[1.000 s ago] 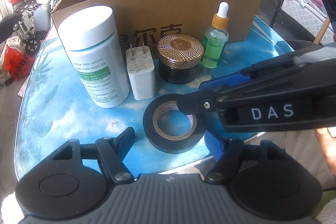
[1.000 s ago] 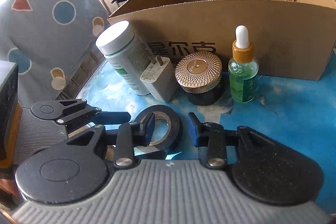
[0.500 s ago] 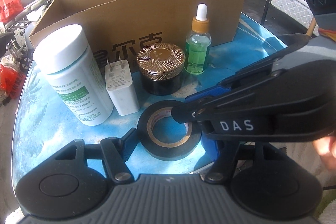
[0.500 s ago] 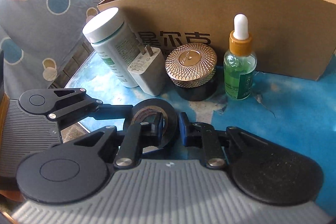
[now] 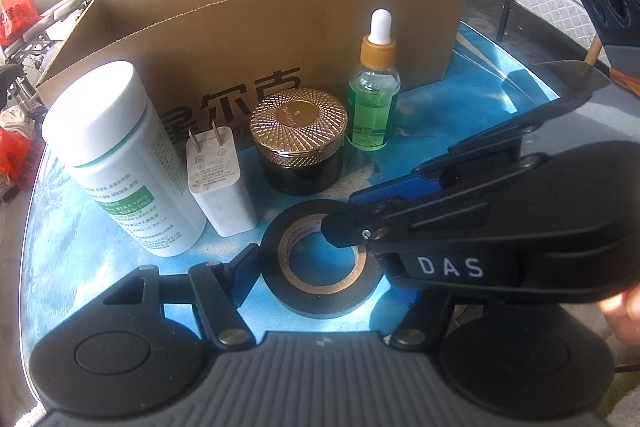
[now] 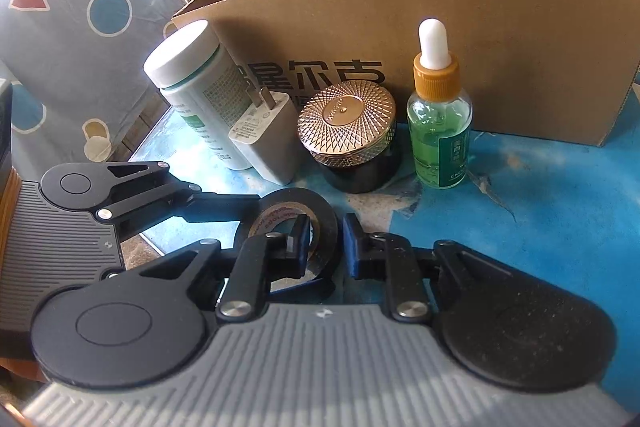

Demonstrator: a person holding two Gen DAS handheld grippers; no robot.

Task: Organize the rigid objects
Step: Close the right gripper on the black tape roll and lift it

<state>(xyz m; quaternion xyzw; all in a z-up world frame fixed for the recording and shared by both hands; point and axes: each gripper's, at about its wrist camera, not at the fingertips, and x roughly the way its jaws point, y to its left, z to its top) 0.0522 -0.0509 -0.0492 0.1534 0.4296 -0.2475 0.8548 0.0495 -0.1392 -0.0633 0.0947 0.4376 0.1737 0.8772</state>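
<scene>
A black roll of tape (image 5: 320, 291) lies flat on the blue table, also in the right wrist view (image 6: 326, 227). My right gripper (image 6: 326, 247) has one finger inside the roll's hole and one outside, closed on its wall. My left gripper (image 5: 320, 267) is open around the roll, its right finger hidden behind the right gripper. Behind stand a white bottle (image 5: 120, 163), a white charger plug (image 5: 220, 179), a black jar with gold lid (image 5: 298, 139) and a green dropper bottle (image 5: 374, 95).
An open cardboard box (image 5: 256, 39) stands behind the row, also in the right wrist view (image 6: 440, 39). The blue table (image 5: 80, 247) ends close in front of the grippers. A patterned cloth (image 6: 80, 27) hangs to the left.
My right gripper has closed its fingers onto the tape roll's wall. The left gripper has drawn nearer to the roll.
</scene>
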